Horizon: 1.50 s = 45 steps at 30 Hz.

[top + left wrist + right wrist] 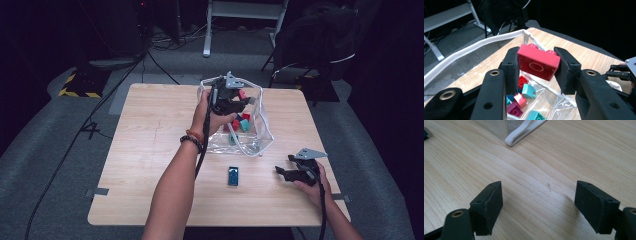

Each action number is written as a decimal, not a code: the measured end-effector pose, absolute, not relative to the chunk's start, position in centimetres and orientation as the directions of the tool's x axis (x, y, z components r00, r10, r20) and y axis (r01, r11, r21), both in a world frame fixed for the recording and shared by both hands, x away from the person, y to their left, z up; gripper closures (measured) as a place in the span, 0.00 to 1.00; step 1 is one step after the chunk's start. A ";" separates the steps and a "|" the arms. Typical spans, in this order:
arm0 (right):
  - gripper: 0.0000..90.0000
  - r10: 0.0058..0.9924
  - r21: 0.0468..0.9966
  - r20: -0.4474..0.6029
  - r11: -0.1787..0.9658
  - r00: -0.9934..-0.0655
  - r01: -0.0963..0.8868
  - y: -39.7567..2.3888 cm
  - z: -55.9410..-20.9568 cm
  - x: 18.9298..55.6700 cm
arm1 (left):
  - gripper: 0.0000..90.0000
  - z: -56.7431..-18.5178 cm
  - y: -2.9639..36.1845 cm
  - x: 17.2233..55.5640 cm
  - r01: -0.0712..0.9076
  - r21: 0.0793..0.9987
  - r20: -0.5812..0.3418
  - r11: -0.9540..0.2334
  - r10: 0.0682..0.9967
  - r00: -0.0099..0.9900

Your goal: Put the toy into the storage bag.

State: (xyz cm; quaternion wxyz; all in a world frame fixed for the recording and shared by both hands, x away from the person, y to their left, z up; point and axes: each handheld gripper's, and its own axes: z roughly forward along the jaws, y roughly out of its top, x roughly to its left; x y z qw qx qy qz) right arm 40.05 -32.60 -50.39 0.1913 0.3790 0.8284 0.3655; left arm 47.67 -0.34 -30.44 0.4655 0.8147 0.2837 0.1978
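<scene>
- Right now the left gripper (537,66) pinches a red plastic two-stud building brick (538,61) btw its black pads, one pad on each end of the brick; studs point away from the camera, hollow underside faces it
- Brick is held in the air over the open mouth of a clear plastic zip bag w/ white rim (261,131), which sits on the far-middle part of the light wooden table (150,150); in high view the left gripper (243,101) is up at the bag's top, near its far edge
- Inside the bag, below the held brick: a heap of small bricks, teal (528,91), red (520,99) & magenta (514,109), lying loose on the bag's bottom
- Right gripper (281,171) rests low by the near-right part of the table, well apart from the bag; jaws spread wide w/ bare wood btw them
- Right gripper view: a bit of the bag's white rim (524,132) lies on the table beyond the jaws, not touching them
- A small dark blue brick (233,176) lies on the table nearer than the bag, btw the two forearms, touched by neither gripper
</scene>
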 end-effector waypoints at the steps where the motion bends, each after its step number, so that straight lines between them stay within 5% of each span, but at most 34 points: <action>1: 0.26 0.768 0.751 -0.039 0.445 -0.640 0.488 -32.6 -50.4 40.1 | 0.65 -30.5 -0.5 47.7 0.279 0.870 0.059 -0.408 0.646 0.761; 20: 0.26 0.765 0.750 -0.040 0.447 -0.642 0.487 -32.6 -50.4 40.0 | 0.57 -30.9 0.0 46.1 0.274 0.875 0.065 -0.400 0.657 0.751; 36: 0.26 0.767 0.750 -0.041 0.447 -0.641 0.487 -32.6 -50.4 40.0 | 0.34 -30.8 4.6 42.9 0.274 0.880 0.098 -0.387 0.714 0.693; 45: 0.26 0.768 0.750 -0.039 0.446 -0.640 0.489 -32.6 -50.4 40.0 | 0.32 -32.2 7.3 41.6 0.282 0.871 0.114 -0.401 0.725 0.680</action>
